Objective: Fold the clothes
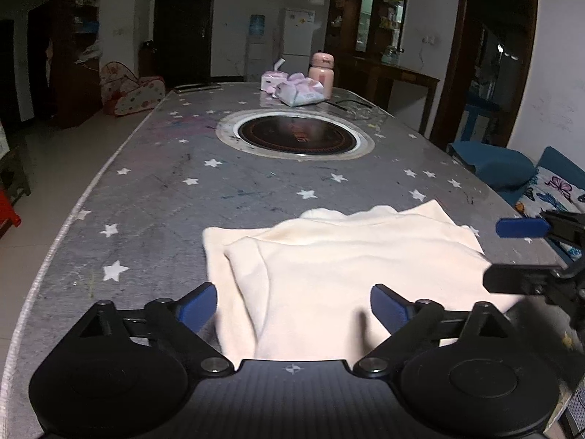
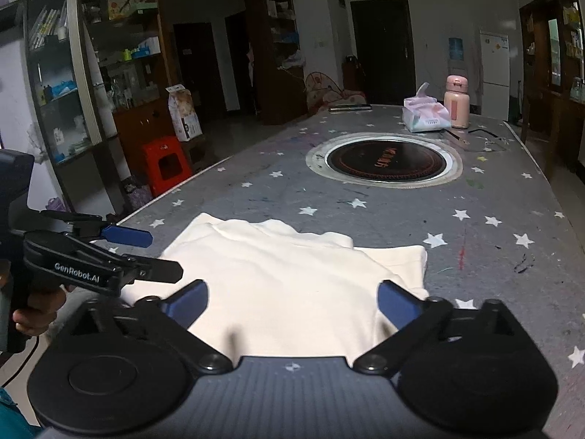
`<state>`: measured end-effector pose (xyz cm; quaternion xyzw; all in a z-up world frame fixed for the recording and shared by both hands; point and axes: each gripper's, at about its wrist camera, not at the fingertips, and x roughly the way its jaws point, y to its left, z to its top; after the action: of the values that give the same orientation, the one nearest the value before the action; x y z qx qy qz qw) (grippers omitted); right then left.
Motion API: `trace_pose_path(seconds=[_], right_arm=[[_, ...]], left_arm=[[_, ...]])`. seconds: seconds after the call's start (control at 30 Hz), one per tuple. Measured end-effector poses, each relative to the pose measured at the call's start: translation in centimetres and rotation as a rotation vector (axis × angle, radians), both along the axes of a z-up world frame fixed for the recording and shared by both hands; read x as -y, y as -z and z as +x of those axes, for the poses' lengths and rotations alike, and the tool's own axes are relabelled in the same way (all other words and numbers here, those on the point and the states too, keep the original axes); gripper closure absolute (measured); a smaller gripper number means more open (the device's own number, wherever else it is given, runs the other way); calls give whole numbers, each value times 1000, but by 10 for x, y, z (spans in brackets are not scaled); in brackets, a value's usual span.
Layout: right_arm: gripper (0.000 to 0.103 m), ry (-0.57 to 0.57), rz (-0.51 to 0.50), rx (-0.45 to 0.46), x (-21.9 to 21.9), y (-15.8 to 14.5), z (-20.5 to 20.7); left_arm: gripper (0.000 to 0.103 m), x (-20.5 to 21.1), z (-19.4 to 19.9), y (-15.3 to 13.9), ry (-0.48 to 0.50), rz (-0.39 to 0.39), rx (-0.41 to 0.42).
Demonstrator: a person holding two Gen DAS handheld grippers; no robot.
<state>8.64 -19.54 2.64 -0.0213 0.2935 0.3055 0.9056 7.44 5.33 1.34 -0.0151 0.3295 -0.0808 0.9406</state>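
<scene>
Cloth (image 1: 329, 267), cream and partly folded, lies at the tabletop's (image 1: 153, 183) near edge, long axis running left to right, directly ahead of both tools. Left tool (image 1: 294, 305) stands open and empty over its left half, right tool (image 2: 292, 301) open and empty over its right half, about equally near. Beyond the cloth the tabletop is bare up to the round burner (image 2: 384, 162), so a fold has room.
</scene>
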Motion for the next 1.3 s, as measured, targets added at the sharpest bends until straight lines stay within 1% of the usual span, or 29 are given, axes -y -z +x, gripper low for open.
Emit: trace_pose_path(seconds=[0.07, 0.2, 0.23, 0.3, 0.37, 0.5, 0.6, 0.63, 0.67, 0.73, 0.77, 0.83, 0.87, 0.9, 0.93, 1.0, 1.03, 1.13, 1.27, 1.3], right_arm=[[0, -4, 6, 6, -2, -1, -4], [0, 29, 27, 12, -3, -1, -8], [0, 28, 38, 7, -3, -1, -8], [0, -10, 49, -16, -7, -1, -7], [0, -58, 16, -16, -16, -2, -10], [0, -138, -59, 15, -35, -3, -21], [2, -205, -106, 29, -52, -3, -30], [5, -226, -124, 36, -58, -3, -33], [6, -246, -144, 44, -63, -2, -36], [13, -287, -186, 61, -75, 0, -41], [14, -304, -207, 67, -81, 1, -44], [23, -347, -241, 74, -94, 4, -49], [23, -364, -255, 79, -99, 5, -51], [26, -383, -275, 91, -105, 6, -53], [32, -398, -294, 108, -111, 8, -55], [35, -426, -328, 138, -121, 9, -58], [41, -441, -344, 148, -127, 10, -59], [49, -484, -373, 156, -139, 11, -63], [53, -511, -425, 197, -157, 16, -68], [55, -515, -440, 205, -161, 18, -68]], left_arm=[[0, -2, -1, -1, -17, 8, 9], [0, -10, -2, -2, -54, 3, 2], [0, -12, -1, -2, -67, 0, -4], [0, -16, -1, -2, -82, -5, -13], [0, -19, -1, -3, -95, -6, -15], [0, -23, -1, -7, -125, -1, -15], [0, -29, 3, -12, -151, -17, -20], [0, -31, 4, -13, -158, -20, -20], [0, -32, 4, -15, -164, -23, -20], [0, -34, 5, -17, -170, -37, -24], [0, -35, 6, -18, -172, -45, -27], [0, -37, 7, -19, -177, -61, -34], [0, -39, 7, -18, -181, -74, -41], [0, -41, 8, -18, -184, -93, -51], [0, -43, 9, -17, -188, -111, -62], [0, -48, 11, -15, -198, -139, -81], [0, -50, 12, -14, -203, -151, -90], [0, -57, 14, -10, -216, -196, -112], [0, -66, 16, -6, -225, -264, -136], [0, -67, 16, -5, -224, -281, -140]])
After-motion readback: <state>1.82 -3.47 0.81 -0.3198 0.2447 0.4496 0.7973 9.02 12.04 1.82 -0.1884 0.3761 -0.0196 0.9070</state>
